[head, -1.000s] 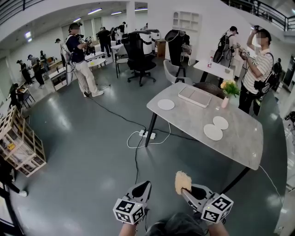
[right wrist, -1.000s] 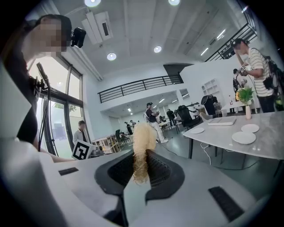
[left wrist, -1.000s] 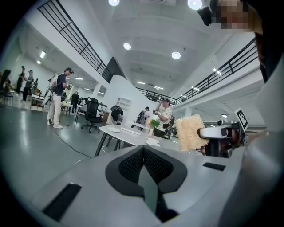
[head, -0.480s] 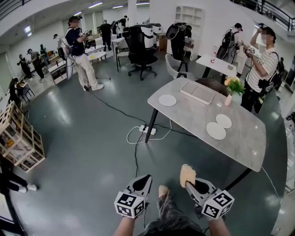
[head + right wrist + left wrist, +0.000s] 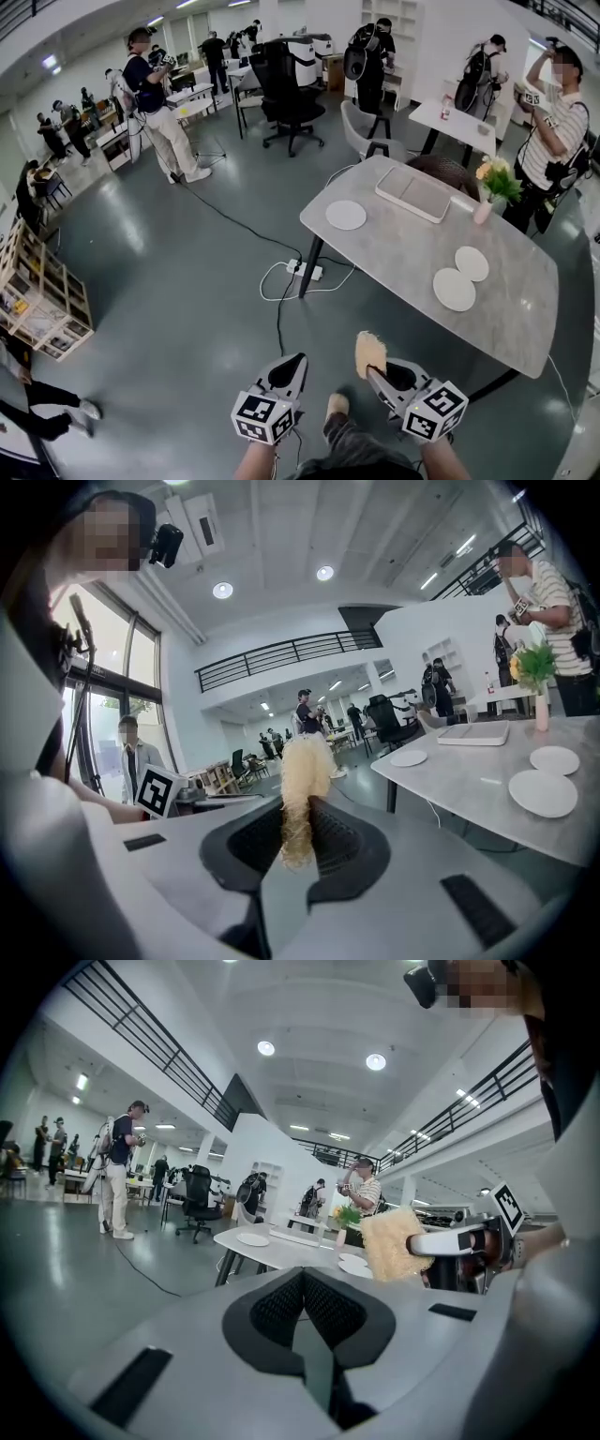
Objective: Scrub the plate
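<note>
Right hand-held gripper (image 5: 377, 367): jaws clamped on a yellow fibrous scrub pad (image 5: 369, 350), which projects beyond the tips. Left hand-held gripper (image 5: 287, 372): jaws closed together, nothing between them. Both are over the floor (image 5: 187, 281), short of the surface (image 5: 394, 246). The nearest white plate (image 5: 454, 290) lies on the surface ahead and right of the right hand-held gripper, well apart from it.

Both grippers are held low and near the body, side by side, pointing forward. The left gripper (image 5: 289, 367) has its jaws closed together with nothing between them. The right gripper (image 5: 378, 378) pinches a fuzzy yellow scrubber (image 5: 370, 352) that stands upright.
</note>
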Available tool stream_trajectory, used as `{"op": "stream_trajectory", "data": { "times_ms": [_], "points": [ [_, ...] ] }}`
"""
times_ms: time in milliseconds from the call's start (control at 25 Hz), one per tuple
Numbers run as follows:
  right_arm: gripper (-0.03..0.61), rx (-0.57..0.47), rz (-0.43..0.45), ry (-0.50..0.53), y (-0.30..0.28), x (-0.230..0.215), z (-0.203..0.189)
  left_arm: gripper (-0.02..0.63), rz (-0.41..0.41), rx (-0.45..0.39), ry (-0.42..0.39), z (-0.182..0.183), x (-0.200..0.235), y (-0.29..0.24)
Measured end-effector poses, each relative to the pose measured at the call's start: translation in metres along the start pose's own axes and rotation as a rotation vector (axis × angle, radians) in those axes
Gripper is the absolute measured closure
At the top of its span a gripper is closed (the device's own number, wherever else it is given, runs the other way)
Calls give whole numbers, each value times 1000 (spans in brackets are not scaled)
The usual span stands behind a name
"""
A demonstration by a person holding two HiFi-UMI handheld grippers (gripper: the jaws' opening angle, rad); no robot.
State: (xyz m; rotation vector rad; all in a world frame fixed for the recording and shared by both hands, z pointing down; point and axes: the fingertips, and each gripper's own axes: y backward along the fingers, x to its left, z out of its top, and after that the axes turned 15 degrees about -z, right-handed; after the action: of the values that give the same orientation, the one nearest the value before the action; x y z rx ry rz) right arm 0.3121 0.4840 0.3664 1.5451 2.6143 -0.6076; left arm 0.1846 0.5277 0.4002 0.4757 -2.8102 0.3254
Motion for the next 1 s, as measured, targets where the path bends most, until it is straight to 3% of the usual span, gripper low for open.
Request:
{"op": "stream_trajectory", "data": {
  "times_ms": [440, 1000],
  "points": [
    [508, 13, 36, 43, -92, -68, 42, 600, 15, -14, 12, 35, 76, -94],
    [508, 75, 5, -1, -150, -99, 42, 600, 0, 50, 31, 41, 129, -138]
  ]
}}
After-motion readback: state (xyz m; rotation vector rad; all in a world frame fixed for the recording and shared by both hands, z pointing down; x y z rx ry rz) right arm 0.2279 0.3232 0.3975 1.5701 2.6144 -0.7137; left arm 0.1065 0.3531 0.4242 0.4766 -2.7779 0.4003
